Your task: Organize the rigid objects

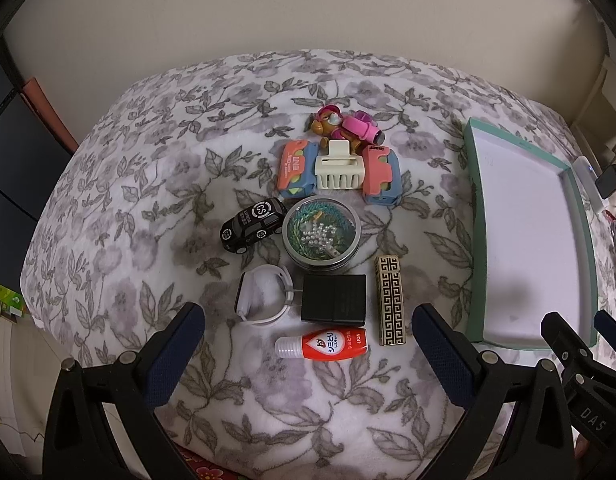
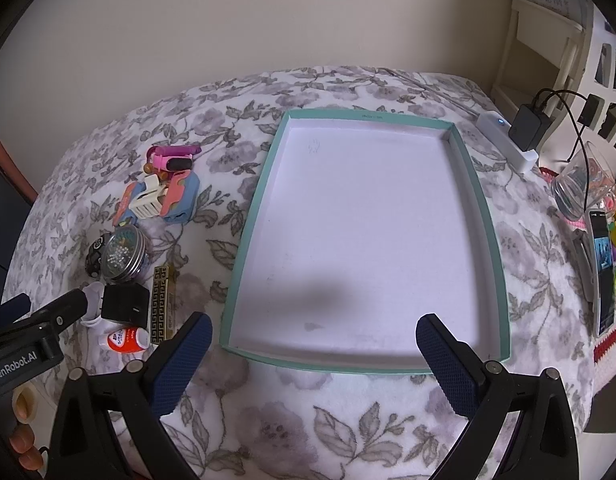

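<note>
Toys and small items sit clustered on the floral blanket [image 1: 108,208]: black toy car [image 1: 254,225], round tin [image 1: 321,234] of beads, white hair clip [image 1: 339,174], black box [image 1: 333,298], patterned case [image 1: 391,306], red bottle [image 1: 327,344]. Teal tray [image 2: 244,216] lies just right of them, nothing inside. Left gripper [image 1: 308,344] spread apart above the bottle, probably not touching. Right gripper [image 2: 313,344] spread apart over the tray's near edge.
</note>
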The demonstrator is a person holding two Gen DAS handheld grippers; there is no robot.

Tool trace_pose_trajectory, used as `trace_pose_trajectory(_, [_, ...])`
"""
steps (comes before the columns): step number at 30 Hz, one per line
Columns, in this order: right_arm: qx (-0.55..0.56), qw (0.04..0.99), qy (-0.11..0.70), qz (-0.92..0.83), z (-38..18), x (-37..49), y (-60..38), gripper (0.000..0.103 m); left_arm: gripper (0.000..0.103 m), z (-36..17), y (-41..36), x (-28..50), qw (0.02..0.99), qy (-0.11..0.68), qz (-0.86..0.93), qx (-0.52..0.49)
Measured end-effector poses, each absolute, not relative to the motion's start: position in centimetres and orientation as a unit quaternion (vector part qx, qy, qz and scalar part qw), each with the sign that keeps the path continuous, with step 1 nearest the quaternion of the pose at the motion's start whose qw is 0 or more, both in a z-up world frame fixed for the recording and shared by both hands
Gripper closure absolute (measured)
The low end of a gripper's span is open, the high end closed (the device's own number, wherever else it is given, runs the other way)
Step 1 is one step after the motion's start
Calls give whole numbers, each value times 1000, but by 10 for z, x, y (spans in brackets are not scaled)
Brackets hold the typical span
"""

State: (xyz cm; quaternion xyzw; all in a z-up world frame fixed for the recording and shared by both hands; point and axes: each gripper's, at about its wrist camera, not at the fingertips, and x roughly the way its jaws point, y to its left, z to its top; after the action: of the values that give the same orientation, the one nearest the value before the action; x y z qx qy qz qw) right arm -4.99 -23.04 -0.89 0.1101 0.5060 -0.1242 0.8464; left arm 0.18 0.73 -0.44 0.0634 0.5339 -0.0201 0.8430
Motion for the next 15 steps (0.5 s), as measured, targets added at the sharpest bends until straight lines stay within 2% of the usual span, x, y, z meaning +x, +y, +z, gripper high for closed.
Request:
trace_pose_trajectory(6, [107,848,506,-121,-8,-48,-229,0,0,-6,13,4,842,537,-20,54])
trace_pose_trajectory(15, [85,851,514,-60,-11,-20,-186,0,0,-17,61,26,831,553,53,8])
